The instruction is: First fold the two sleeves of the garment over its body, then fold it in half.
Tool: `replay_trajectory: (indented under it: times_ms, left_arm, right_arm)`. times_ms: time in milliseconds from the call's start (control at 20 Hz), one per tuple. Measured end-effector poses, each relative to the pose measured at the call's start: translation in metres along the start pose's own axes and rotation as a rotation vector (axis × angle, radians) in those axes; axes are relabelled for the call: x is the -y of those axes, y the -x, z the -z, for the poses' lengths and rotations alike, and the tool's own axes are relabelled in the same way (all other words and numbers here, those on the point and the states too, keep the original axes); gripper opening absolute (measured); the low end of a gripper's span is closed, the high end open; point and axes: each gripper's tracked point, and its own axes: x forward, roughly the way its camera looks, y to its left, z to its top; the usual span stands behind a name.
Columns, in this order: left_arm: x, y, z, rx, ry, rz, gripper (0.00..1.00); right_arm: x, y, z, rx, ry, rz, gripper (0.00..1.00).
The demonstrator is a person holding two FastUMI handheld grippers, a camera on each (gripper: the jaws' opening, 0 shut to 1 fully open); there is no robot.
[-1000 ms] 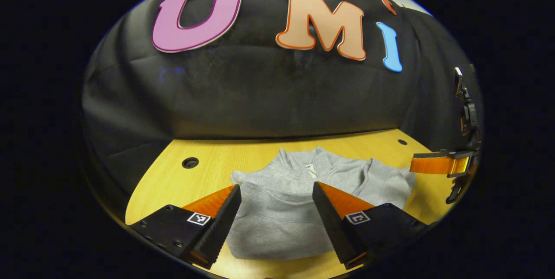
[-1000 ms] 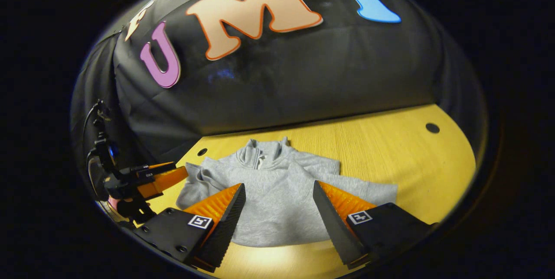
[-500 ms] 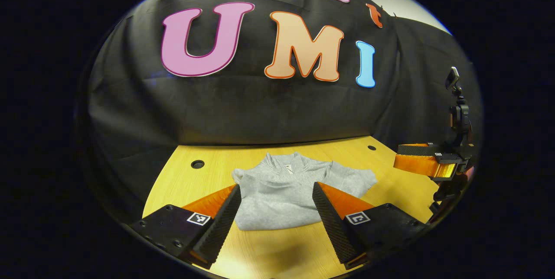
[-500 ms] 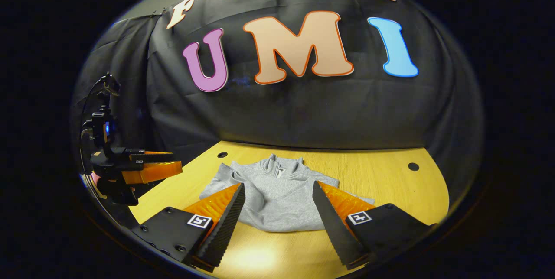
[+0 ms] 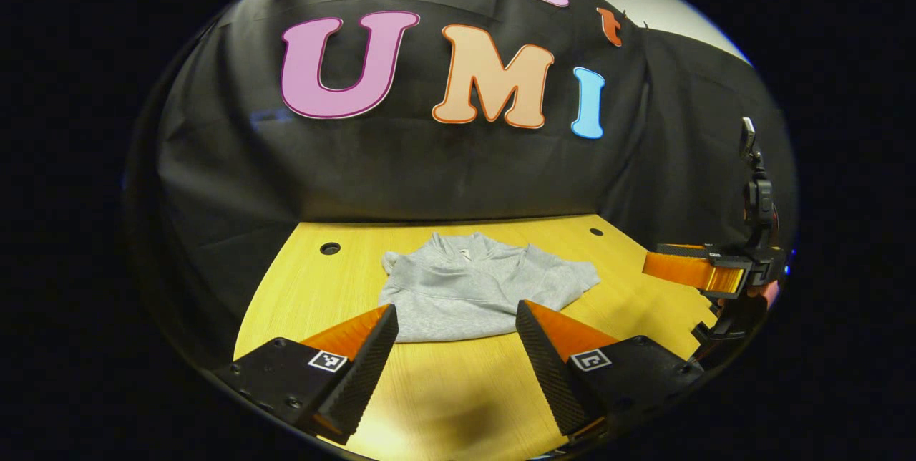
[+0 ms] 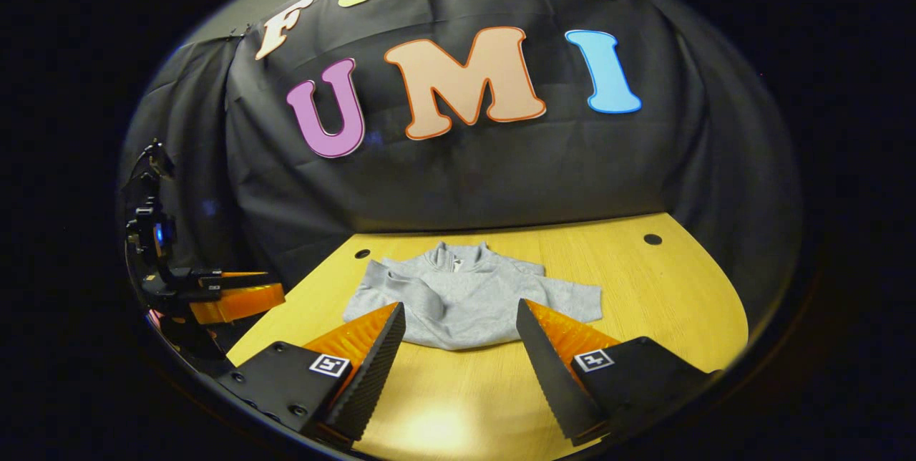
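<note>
Sweatshirt (image 5: 472, 289): grey, sleeves folded in, halved, collar showing; looks finished
Left gripper (image 5: 454, 346): fingers spread, empty
Right gripper (image 6: 458, 343): fingers spread, empty
Table (image 6: 665, 289): wooden

I count one grey, soft-knit garment (image 5: 476, 289) with a short stand-up collar, lying folded on one yellow wood-grain table (image 5: 300, 296); from my right gripper view it is again the single garment (image 6: 469, 296) on the single table (image 6: 665, 289). I count two round dark holes in the tabletop (image 5: 330, 248) (image 5: 596, 232) from my left gripper view, and two (image 6: 362, 254) (image 6: 652, 239) from my right. I hold two grippers: my left gripper (image 5: 458, 328) with two fingers spread apart, and my right gripper (image 6: 461, 328) with two fingers likewise apart. There is one black cloth wall (image 5: 429, 167) behind the table.
</note>
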Motion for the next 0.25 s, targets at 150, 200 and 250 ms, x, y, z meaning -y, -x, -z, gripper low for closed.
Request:
replay_trajectory:
  times_ms: [150, 200, 250]
  left_arm:
    - [-0.002, -0.001, 0.008, -0.027, -0.006, 0.019, 0.97]
    - [-0.005, 0.0, 0.009, -0.032, -0.002, 0.018, 0.97]
    - [-0.007, 0.0, 0.008, -0.032, 0.003, 0.016, 0.97]
  right_arm:
    - [0.008, 0.007, -0.005, 0.016, -0.028, 0.032, 0.94]
    - [0.012, 0.01, -0.007, 0.025, -0.029, 0.047, 0.94]
    - [0.015, 0.012, -0.01, 0.033, -0.031, 0.062, 0.94]
